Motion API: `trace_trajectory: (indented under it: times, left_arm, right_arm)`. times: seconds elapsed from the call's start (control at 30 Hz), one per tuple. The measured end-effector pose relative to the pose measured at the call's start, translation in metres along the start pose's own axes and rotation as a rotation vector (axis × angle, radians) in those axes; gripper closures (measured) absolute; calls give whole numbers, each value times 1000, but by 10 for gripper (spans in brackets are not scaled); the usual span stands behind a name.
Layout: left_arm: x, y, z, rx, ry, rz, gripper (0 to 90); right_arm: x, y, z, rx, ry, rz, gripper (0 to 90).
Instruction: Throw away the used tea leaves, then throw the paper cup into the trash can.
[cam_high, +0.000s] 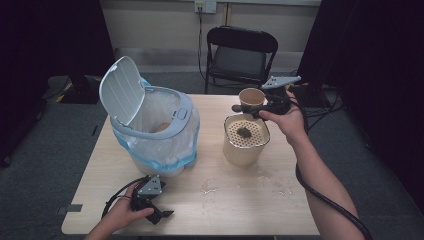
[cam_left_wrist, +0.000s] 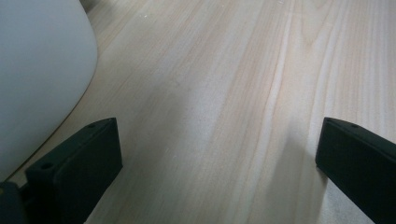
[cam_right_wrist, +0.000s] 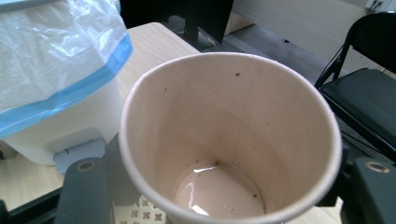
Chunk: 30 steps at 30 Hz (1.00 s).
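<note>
Beige cup, white bin, blue-edged liner.

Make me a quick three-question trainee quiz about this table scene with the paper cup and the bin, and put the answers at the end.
1. True or false: the left gripper is shut on the lidded white plastic bin.
2. What lies on the perforated top of the cream strainer pot? A) a spoon B) a small dark clump C) a folded cloth
3. Fill in: the right gripper holds the tan paper cup, which has a little ____ at its bottom.

Key:
1. False: its jaws stand open over the pale wooden table, beside the bin.
2. B
3. liquid
</note>
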<state>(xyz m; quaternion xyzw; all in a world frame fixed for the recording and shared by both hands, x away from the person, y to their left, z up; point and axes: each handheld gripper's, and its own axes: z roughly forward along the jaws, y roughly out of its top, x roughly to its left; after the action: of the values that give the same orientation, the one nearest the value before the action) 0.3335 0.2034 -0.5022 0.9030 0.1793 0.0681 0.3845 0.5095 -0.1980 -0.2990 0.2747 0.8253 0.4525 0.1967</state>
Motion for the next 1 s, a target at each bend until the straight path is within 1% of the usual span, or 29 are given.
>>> trace_trajectory:
  times: [0.03,0.1,0.3,0.43,0.6,0.77,0.8,1.0]
  left_arm:
    - [0,0,0,7,4,1,0]
    - [0,0,0,-1,-1,0,0]
    - [0,0,0,5,2,2,0]
    - [0,0,0,-1,-3,-4,0]
    - [0,0,0,5,0,-1,0]
    - [0,0,0,-1,-3,-5,0]
    - [0,0,0,4,-1,-3,0]
    - [0,0,0,-1,-3,-4,0]
  right_arm:
    - [1,1,0,-3,7,2,300]
    - [3,4,1,-12,18,10,300]
    - [9,13,2,-13,35,2,300]
    - [13,16,3,-10,46,4,300]
    - [18,21,3,-3,54,-2,300]
    - [22,28,2,-3,64,-10,300]
    - [22,29,2,-2,70,-9,300]
    - [27,34,2,-6,93,-18,300]
